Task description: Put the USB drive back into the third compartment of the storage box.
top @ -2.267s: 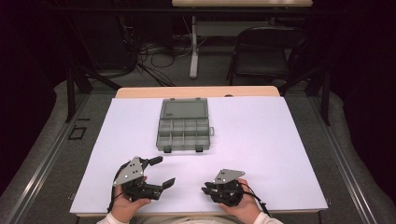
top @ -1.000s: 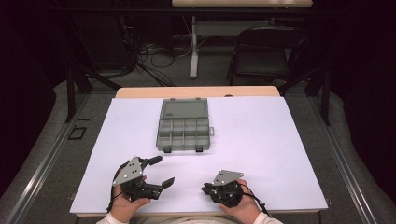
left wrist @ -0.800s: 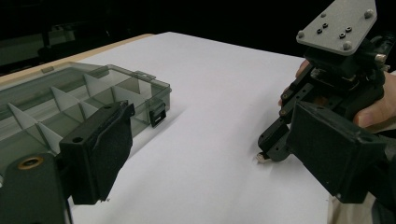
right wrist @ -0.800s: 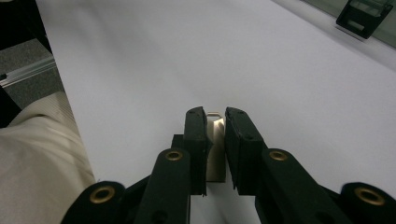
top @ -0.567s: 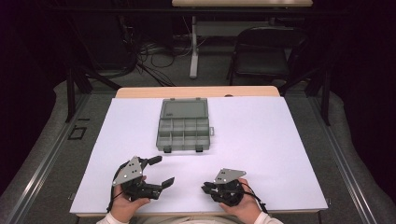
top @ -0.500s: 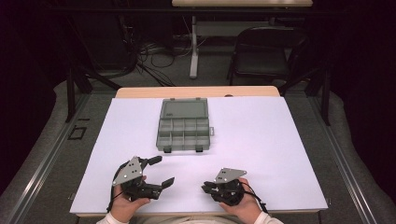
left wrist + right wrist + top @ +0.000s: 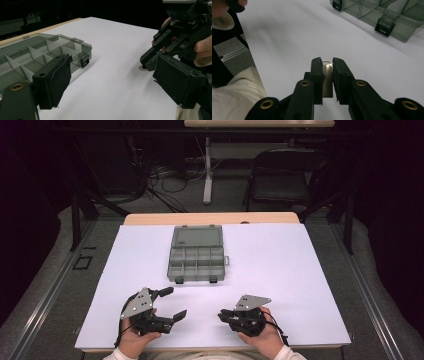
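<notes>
The right gripper [image 7: 223, 315] rests low over the white sheet [image 7: 300, 270] at the near edge of the table, right of centre, with its jaws pointing left toward the other hand. In the right gripper view its jaws are clamped on a small flat metal piece [image 7: 327, 80], a thin silver tab with a rounded loop at its far end, held upright between the two black pads [image 7: 317, 75]; the loop end projects just past the tips. The left gripper [image 7: 171, 302] lies at the near left, its jaws spread wide apart with nothing between them. In the left gripper view the metal piece shows as a small bright tip at the right gripper's closed jaws. A clear grey compartment box [image 7: 196, 261] sits beyond both grippers, near the middle of the sheet, its lid [image 7: 196, 236] folded back toward the far side and its two black latches [image 7: 383, 26] on the near wall hanging unfastened.
</notes>
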Demonstrator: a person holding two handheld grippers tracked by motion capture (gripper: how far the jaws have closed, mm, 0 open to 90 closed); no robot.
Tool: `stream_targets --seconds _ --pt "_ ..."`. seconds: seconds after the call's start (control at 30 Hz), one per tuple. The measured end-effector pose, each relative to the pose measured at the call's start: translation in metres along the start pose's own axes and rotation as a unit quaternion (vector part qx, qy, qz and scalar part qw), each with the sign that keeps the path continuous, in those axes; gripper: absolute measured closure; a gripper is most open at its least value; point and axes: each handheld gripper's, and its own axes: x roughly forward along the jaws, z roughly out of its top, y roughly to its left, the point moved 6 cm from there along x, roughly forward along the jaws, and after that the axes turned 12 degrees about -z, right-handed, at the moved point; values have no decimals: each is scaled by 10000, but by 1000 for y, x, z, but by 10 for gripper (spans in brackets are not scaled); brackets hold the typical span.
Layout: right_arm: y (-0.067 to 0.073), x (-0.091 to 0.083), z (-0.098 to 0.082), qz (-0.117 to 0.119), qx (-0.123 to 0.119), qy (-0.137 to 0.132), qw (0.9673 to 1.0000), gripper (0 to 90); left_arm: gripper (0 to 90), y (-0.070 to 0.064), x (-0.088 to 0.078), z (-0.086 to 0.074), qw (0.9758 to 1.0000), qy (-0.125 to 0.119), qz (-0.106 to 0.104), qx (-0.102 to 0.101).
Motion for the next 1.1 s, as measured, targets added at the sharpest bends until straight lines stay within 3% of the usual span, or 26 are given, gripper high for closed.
stream_targets --seconds 0.37,1.1 --pt "-3 -3 7 -64 -15 36 10000 794 142 0 -1 0 10000 13 42 -6" --pt "-18 6 49 -118 68 -98 9999 794 144 1 -1 0 10000 -16 1 -21"
